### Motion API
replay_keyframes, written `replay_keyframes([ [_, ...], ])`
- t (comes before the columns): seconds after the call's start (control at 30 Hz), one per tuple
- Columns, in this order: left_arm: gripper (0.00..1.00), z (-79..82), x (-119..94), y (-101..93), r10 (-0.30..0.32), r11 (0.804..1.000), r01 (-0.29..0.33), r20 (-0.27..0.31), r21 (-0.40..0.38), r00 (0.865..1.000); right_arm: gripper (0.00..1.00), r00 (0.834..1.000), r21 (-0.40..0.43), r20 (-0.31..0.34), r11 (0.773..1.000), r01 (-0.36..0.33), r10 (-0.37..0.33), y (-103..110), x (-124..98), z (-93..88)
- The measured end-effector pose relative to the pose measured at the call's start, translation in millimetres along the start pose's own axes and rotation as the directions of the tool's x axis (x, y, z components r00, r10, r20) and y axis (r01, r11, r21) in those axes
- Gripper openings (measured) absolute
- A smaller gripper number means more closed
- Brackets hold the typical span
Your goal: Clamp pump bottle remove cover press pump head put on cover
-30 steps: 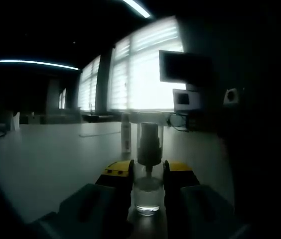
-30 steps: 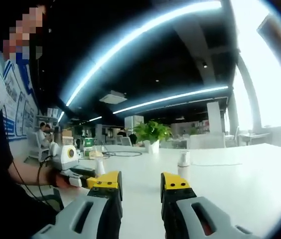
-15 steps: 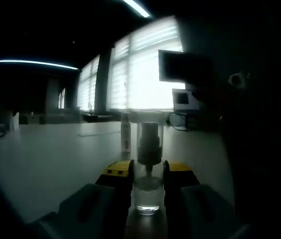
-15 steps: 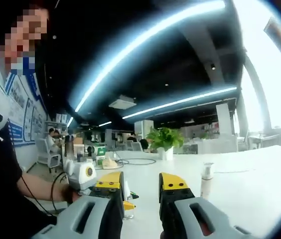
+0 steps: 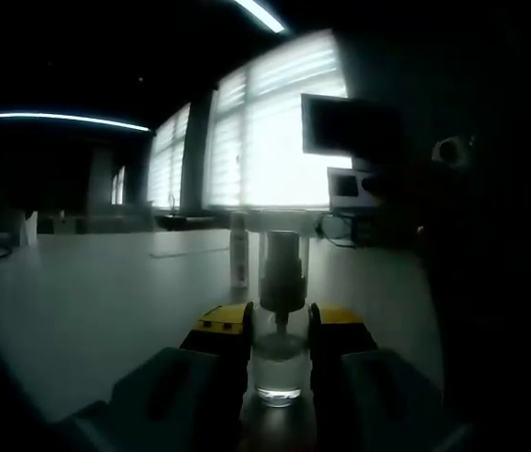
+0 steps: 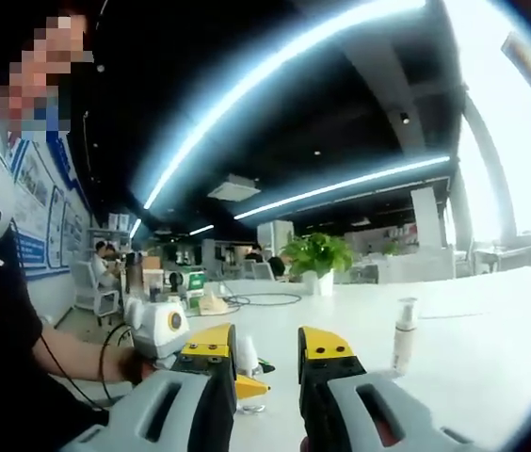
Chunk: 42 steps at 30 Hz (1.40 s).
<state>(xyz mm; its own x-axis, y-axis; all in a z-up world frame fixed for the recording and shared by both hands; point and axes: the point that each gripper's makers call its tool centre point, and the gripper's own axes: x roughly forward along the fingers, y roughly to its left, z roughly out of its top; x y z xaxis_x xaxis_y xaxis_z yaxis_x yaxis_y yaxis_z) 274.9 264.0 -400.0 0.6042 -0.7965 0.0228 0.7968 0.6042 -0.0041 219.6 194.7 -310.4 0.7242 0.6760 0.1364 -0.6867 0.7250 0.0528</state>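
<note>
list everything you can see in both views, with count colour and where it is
pump bottle: 1, clear with a clear cover over the pump head, upright between the left gripper's jaws
second bottle: 1, pale, standing on the table beyond the clamped one
table: 1, white, under both bottles
potted plant: 1, green in a white pot, far end of the table in the right gripper view
monitor: 1, dark, against the window in the left gripper view
person's arm: 1, bare below a dark sleeve, left edge of the right gripper view
left gripper: 1, grey with yellow tips, shut on the pump bottle
right gripper: 1, grey with yellow tips, open, nothing between its jaws
</note>
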Motion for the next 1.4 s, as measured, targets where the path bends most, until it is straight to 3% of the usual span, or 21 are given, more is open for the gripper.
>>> replay_keyframes([
  [0.23, 0.15, 0.2, 0.5, -2.0, -0.001, 1.0, 0.001, 0.0, 0.013, 1.0, 0.2, 1.0, -0.04, -0.031, 0.999, 0.0, -0.001, 6.8, 8.9, -9.3],
  [0.67, 0.15, 1.4, 1.1, -3.2, 0.011, 0.999, -0.011, 0.002, 0.032, 1.0, 0.2, 0.996, -0.022, -0.084, 0.999, -0.036, 0.034, 24.3, 33.8, -33.6],
  [1.4, 0.15, 0.7, 4.7, -1.4, 0.038, 0.999, -0.038, -0.006, 0.032, 0.999, 0.19, 0.993, -0.03, -0.116, 0.999, -0.04, 0.037, 26.1, 56.4, -46.7],
])
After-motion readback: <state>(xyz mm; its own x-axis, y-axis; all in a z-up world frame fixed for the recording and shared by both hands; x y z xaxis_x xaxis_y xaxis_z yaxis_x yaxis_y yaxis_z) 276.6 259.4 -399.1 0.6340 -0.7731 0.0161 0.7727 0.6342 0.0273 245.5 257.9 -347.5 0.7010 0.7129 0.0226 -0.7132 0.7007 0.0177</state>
